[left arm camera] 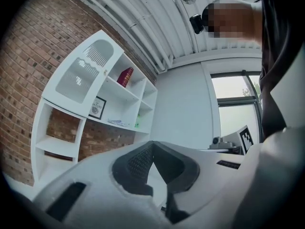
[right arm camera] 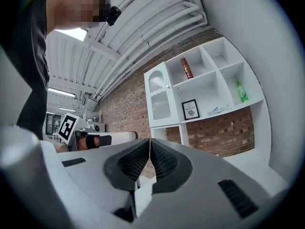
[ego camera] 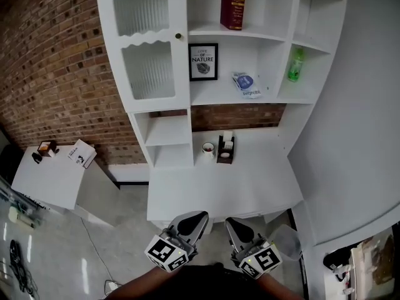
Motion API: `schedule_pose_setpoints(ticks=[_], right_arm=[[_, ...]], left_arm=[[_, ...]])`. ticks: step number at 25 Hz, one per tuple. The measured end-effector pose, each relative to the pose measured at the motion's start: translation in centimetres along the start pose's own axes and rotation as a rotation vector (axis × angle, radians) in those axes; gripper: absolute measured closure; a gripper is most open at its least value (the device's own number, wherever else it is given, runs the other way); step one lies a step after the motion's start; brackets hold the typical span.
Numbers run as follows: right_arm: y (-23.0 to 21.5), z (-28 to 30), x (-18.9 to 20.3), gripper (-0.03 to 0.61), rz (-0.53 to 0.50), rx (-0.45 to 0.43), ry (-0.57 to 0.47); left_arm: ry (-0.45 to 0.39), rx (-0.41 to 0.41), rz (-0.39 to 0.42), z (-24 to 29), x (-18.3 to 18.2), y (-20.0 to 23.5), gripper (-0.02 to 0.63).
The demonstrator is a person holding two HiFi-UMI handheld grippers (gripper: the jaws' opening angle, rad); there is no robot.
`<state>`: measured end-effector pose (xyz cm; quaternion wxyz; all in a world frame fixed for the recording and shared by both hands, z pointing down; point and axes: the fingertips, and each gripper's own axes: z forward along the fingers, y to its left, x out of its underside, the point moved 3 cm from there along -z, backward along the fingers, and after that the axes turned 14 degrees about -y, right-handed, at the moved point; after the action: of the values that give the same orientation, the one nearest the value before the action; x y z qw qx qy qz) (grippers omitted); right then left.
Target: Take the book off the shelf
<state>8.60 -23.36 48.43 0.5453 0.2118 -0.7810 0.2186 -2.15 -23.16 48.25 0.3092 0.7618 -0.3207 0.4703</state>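
- The book, dark red, stands upright in an upper compartment of the white shelf unit. It is one level above the framed picture and up and to the left of the green bottle.
- By this, no part of the task is done: the book is on its shelf and nothing touches it.
- The left gripper is clenched, its pads meeting at the tips with nothing between them.
- The right gripper is likewise closed tight and empty.
- Both grippers hang low in the head view, at the front edge of the desk that juts from the bottom of the shelf unit. They are well apart from the book's compartment.
- All of the work is left, as I judge it. One gripper must rise to the upper shelf, spread its jaws, close on the book's spine and draw it out clear of the shelf unit.
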Motion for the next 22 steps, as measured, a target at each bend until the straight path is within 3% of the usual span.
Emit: schedule_pose_setpoints(ticks=[13,17,22], right_arm=[[-6.6,0.5,0.6,0.560,0.025,-0.006,0.018],[-7.7,1.9,0.2,0.560,0.030,0.010,0.006],[-7.6,5.9,-1.6,0.560,0.006,-0.023,-0.056]], left_arm=[[0.037,0.010,0.007,5.8,2.6,0.9,0.606],[0.032,0.033,-0.020,7.6,1.9,2.5,0.606],[0.008,0.101,0.011,9.7,-0.8,4.8,0.606]])
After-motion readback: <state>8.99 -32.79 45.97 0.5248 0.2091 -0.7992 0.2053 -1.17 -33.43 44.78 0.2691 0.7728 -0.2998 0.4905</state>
